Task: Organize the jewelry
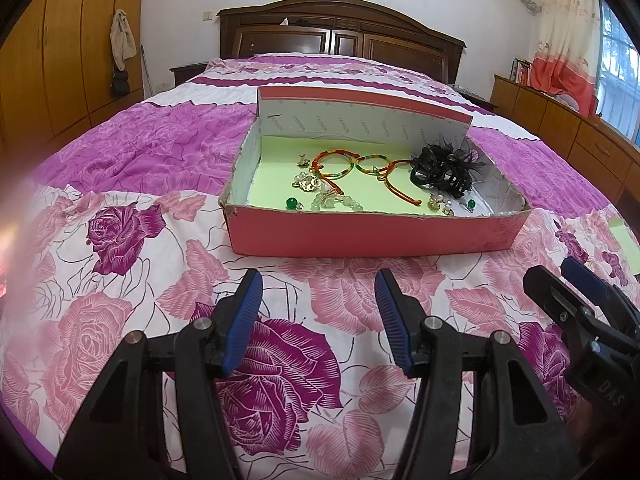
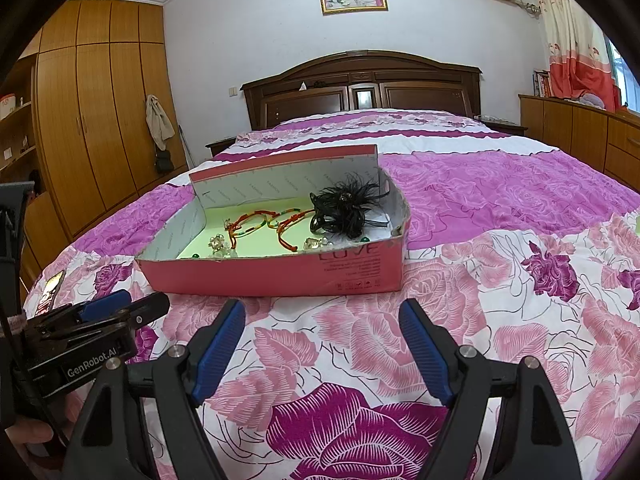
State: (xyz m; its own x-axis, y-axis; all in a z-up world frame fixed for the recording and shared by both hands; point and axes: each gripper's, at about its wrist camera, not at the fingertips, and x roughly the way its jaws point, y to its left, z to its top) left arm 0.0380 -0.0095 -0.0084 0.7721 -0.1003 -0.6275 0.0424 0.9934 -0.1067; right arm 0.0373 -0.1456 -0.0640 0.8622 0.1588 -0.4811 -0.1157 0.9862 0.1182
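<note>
Resting on the bed's flowered bedspread (image 1: 120, 240), near its foot edge, a shallow pink box (image 1: 360, 236) holds all the jewelry on a pale green liner (image 1: 276, 184). Reading left to right inside it: gold earrings (image 1: 306, 182) and a green bead (image 1: 292, 202) toward the left wall, two red-and-green cord bracelets (image 1: 352, 166) across the middle, a black feathered hair clip (image 1: 444, 172) at the right end. Gathered so, the pieces could be already sorted or waiting to be; the frames do not settle which.

Both tools hover low over the bedspread just short of the box's near wall, side by side and aimed at it. The left tongs (image 1: 318, 320) stand wide and empty; the right tongs (image 2: 322, 354) likewise gape wide, holding nothing.
</note>
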